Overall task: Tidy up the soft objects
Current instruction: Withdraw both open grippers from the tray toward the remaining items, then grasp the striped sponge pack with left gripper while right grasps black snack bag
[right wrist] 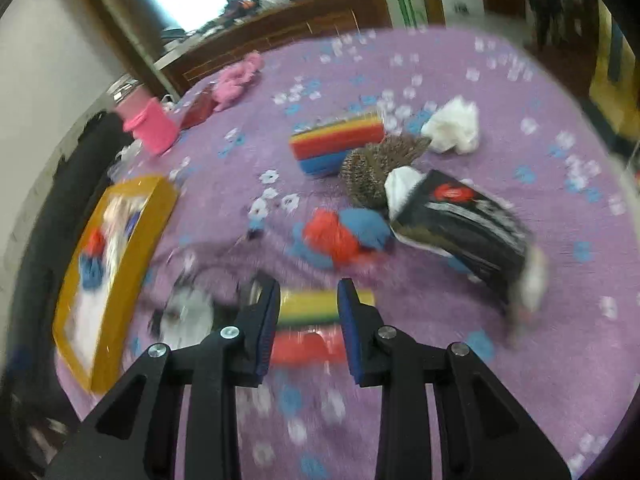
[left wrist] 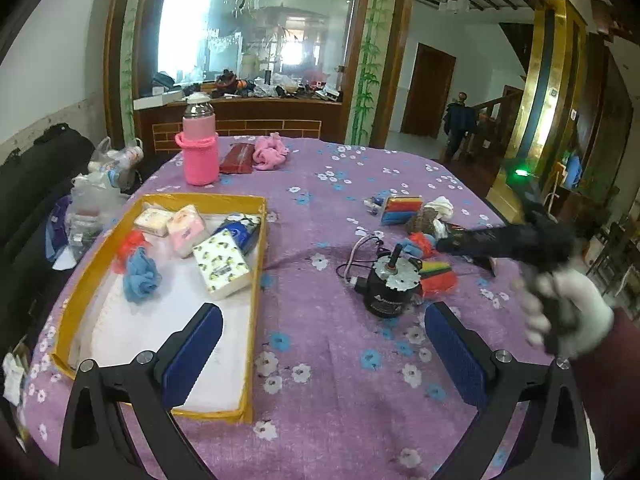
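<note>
A yellow-rimmed tray [left wrist: 248, 308] on the purple flowered cloth holds several tissue packs [left wrist: 222, 266] and a red and blue cloth ball [left wrist: 138, 268]. My left gripper [left wrist: 320, 356] is open and empty above the cloth beside the tray. My right gripper [right wrist: 308, 328] has its pads closed on a rainbow sponge [right wrist: 308, 330]; it shows blurred in the left wrist view [left wrist: 520, 244]. A second rainbow sponge [right wrist: 336, 144], a red and blue cloth [right wrist: 344, 234], a brown hedgehog toy [right wrist: 372, 172], a black tissue pack [right wrist: 464, 224] and a white cloth [right wrist: 454, 126] lie beyond.
A black motor [left wrist: 390, 284] with wires stands next to the sponge. A pink-sleeved bottle [left wrist: 199, 148], a red packet [left wrist: 236, 159] and a pink cloth [left wrist: 270, 153] sit at the table's far side. Bags [left wrist: 96, 192] lie left of the table.
</note>
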